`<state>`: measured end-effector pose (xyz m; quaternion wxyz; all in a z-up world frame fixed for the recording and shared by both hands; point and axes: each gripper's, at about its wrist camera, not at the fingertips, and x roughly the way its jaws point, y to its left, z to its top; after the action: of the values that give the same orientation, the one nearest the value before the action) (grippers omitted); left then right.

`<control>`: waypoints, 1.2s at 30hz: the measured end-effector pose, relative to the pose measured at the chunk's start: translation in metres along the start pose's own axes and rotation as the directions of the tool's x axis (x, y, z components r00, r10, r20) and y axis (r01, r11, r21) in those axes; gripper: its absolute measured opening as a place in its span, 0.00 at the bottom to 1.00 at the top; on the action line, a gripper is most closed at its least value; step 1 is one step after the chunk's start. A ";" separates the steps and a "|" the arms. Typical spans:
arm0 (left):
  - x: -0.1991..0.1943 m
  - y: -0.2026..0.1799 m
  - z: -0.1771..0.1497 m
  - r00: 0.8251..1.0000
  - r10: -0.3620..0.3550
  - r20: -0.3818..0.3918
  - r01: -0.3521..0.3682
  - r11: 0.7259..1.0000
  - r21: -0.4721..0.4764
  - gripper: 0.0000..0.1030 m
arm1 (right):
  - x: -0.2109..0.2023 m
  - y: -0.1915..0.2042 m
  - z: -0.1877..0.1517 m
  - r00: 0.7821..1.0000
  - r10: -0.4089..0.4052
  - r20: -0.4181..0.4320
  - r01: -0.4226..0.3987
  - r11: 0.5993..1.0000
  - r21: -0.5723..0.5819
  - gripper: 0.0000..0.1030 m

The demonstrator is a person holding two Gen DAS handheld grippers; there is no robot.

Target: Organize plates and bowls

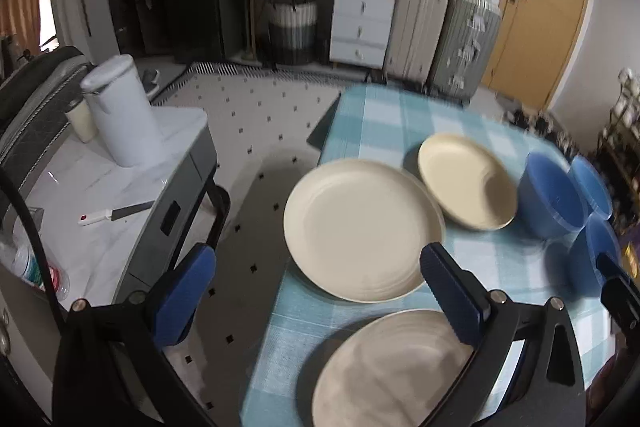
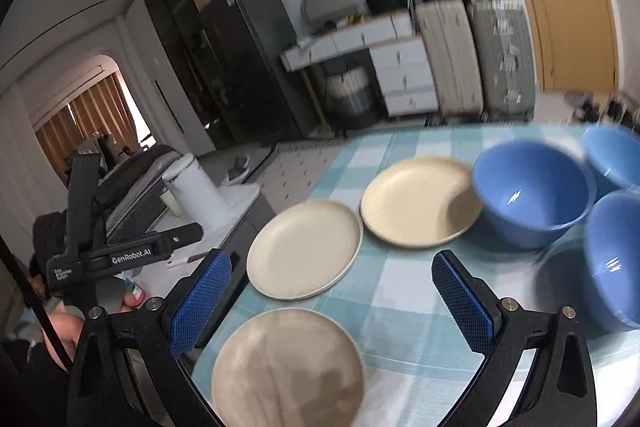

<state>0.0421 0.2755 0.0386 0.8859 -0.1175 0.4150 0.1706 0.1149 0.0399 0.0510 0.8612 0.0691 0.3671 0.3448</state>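
Note:
Three cream plates lie apart on the blue checked tablecloth [image 1: 384, 119]: a near plate [image 1: 384, 371], a middle plate [image 1: 356, 227] overhanging the table's left edge, and a far plate [image 1: 464, 183]. Three blue bowls stand at the right: [image 1: 554, 199], [image 1: 592, 187], [image 1: 596, 255]. In the right wrist view they appear as the near plate [image 2: 288, 367], middle plate [image 2: 304, 247], far plate [image 2: 420, 203] and bowls [image 2: 532, 191], [image 2: 616, 155], [image 2: 616, 259]. My left gripper [image 1: 316, 295] hangs open above the table's left edge. My right gripper [image 2: 332, 303] is open above the near plate, holding nothing.
A white side table [image 1: 100, 187] left of the dining table carries a white canister [image 1: 120, 111] and a small knife [image 1: 116, 215]. Between them is tiled floor [image 1: 256, 131]. Suitcases [image 1: 440, 35] and a white drawer unit [image 1: 360, 27] line the far wall. The left gripper's body [image 2: 120, 251] shows in the right wrist view.

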 end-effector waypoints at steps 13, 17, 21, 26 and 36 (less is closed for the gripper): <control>0.086 0.012 0.034 0.985 0.030 -0.170 -0.023 0.999 0.041 1.00 | 0.126 -0.049 -0.007 0.956 0.106 -0.272 -0.001 0.933 0.360 0.99; 0.102 0.021 0.038 0.980 0.002 -0.201 0.002 1.000 0.022 0.99 | 0.142 -0.050 -0.003 0.950 0.103 -0.295 0.009 0.934 0.356 0.99; 0.117 0.028 0.040 0.973 -0.035 -0.230 0.035 0.999 -0.006 0.99 | 0.157 -0.046 -0.001 0.935 0.097 -0.342 0.028 0.939 0.343 0.99; 0.133 0.032 0.039 0.966 -0.056 -0.251 0.055 0.998 -0.010 0.99 | 0.171 -0.041 0.003 0.934 0.085 -0.348 0.024 0.955 0.297 0.99; 0.144 0.041 0.036 0.963 -0.123 -0.238 0.105 0.990 -0.089 0.88 | 0.198 -0.047 -0.003 0.914 0.046 -0.402 0.068 0.962 0.265 0.94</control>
<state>0.1368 0.3546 -0.0533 0.8317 -0.1948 0.5061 0.1193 0.2358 0.1316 -0.0839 0.7506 0.1124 0.5815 0.2929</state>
